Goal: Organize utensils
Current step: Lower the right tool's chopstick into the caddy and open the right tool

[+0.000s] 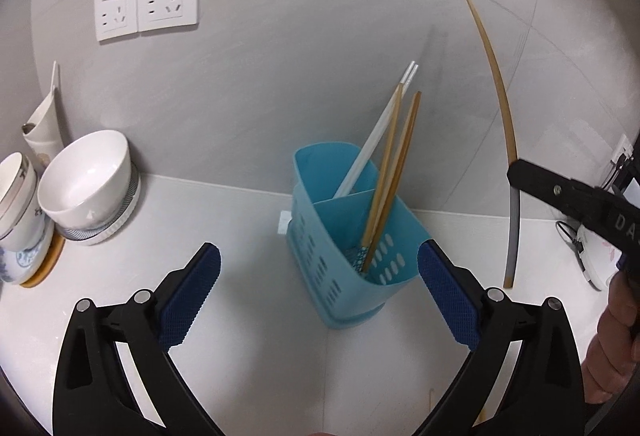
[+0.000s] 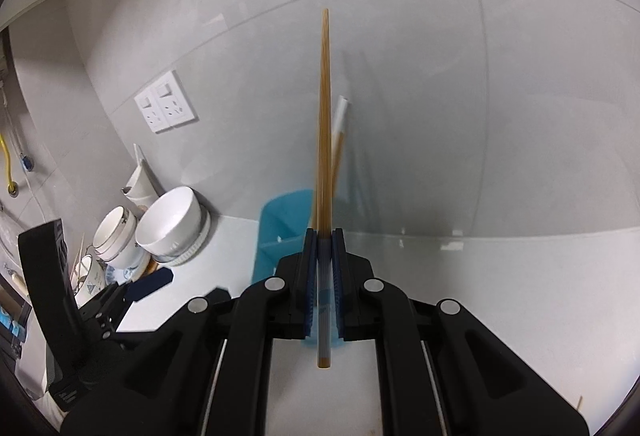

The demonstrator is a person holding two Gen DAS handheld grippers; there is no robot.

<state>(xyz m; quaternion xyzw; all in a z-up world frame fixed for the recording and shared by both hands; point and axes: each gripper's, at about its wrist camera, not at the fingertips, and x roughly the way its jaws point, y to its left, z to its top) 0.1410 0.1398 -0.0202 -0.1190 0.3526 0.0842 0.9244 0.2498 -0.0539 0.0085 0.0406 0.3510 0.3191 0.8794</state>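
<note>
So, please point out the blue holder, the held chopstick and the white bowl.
blue holder [image 1: 320, 256], left wrist view, perforated side wall.
held chopstick [image 2: 325, 115], right wrist view, wooden shaft.
white bowl [image 1: 86, 181], left wrist view, inner wall.

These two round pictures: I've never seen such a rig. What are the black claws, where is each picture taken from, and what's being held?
No robot here: a person holds a two-finger clamp in each hand, with a fisheye camera looking along its fingers. The left view shows the left hand-held gripper open and empty, above a white counter. On it stands a blue utensil holder with chopsticks inside, and white bowls near the wall. The right view shows the right hand-held gripper shut on a bamboo chopstick, held upright near the holder. That chopstick also appears at the left view's right side.
</note>
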